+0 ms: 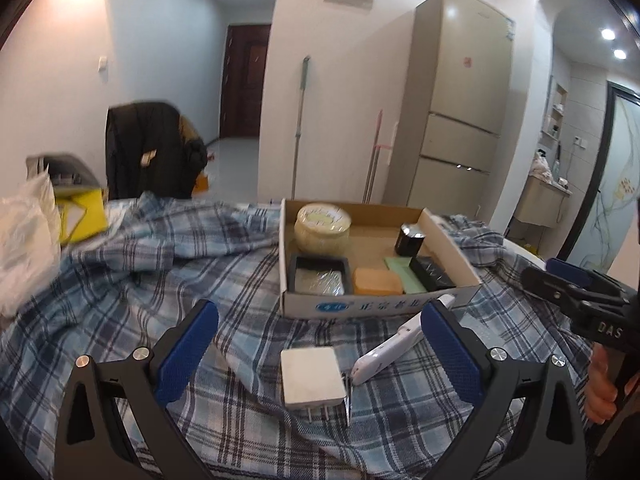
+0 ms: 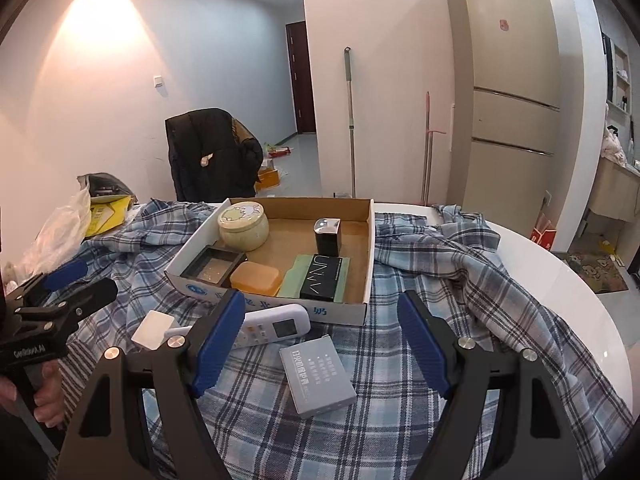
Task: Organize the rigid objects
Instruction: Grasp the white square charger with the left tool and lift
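On the plaid cloth in front of the cardboard box (image 2: pixel 366 240), right gripper (image 2: pixel 322 346) is wide open over the grey box (image 2: pixel 318 376), left gripper (image 1: pixel 318 354) wide over the white adapter (image 1: pixel 312 378): square jaws to flat sides, clamp low

Soft plaid cloth (image 2: pixel 440 264) is spread rumpled over a glossy white table (image 2: pixel 560 280). The tray (image 2: pixel 370 240) is plain matt cardboard. Glossy white plastic is seen on the remote (image 2: pixel 276 326), a smooth matt finish on the grey box (image 2: pixel 318 376). The gripper fingers (image 2: pixel 218 344) are padded with textured blue rubber, bolted with shiny metal
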Action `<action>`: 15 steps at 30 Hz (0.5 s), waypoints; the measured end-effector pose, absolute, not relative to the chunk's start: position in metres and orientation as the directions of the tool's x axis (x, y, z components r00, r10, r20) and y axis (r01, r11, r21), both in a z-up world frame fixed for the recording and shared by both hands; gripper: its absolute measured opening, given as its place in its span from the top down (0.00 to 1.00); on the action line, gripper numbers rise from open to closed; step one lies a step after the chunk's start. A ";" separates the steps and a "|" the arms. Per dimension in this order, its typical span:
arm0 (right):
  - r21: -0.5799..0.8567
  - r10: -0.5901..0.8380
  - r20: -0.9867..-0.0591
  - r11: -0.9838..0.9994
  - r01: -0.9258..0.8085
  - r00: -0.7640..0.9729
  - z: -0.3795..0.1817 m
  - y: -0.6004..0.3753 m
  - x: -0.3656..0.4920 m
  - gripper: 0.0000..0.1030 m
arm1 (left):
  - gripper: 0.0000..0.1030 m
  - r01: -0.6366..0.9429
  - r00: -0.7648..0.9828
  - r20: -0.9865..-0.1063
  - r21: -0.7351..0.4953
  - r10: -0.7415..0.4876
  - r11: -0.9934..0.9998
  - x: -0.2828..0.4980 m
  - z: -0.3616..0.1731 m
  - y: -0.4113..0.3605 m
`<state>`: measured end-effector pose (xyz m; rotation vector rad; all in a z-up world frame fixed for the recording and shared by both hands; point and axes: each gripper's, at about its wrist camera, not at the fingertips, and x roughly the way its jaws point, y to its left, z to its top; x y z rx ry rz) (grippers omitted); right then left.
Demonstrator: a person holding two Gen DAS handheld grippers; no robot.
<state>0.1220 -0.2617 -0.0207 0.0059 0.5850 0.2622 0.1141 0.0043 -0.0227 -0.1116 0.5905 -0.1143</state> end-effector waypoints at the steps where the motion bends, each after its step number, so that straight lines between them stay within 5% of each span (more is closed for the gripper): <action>1: 0.082 0.246 -0.548 0.967 -0.242 0.799 -0.022 -0.262 0.123 0.25 | 0.11 0.063 0.812 -0.568 -0.137 -0.131 0.989 0.117 -0.025 0.005; 9: 0.063 0.230 -0.567 0.969 -0.238 0.790 -0.025 -0.258 0.125 0.25 | 0.37 -0.005 0.692 -0.713 -0.159 -0.112 0.987 0.137 -0.051 0.015; 15: 0.048 0.211 -0.583 0.973 -0.226 0.784 -0.027 -0.257 0.128 0.25 | 0.44 0.017 0.629 -0.764 -0.172 -0.145 0.985 0.144 -0.066 0.011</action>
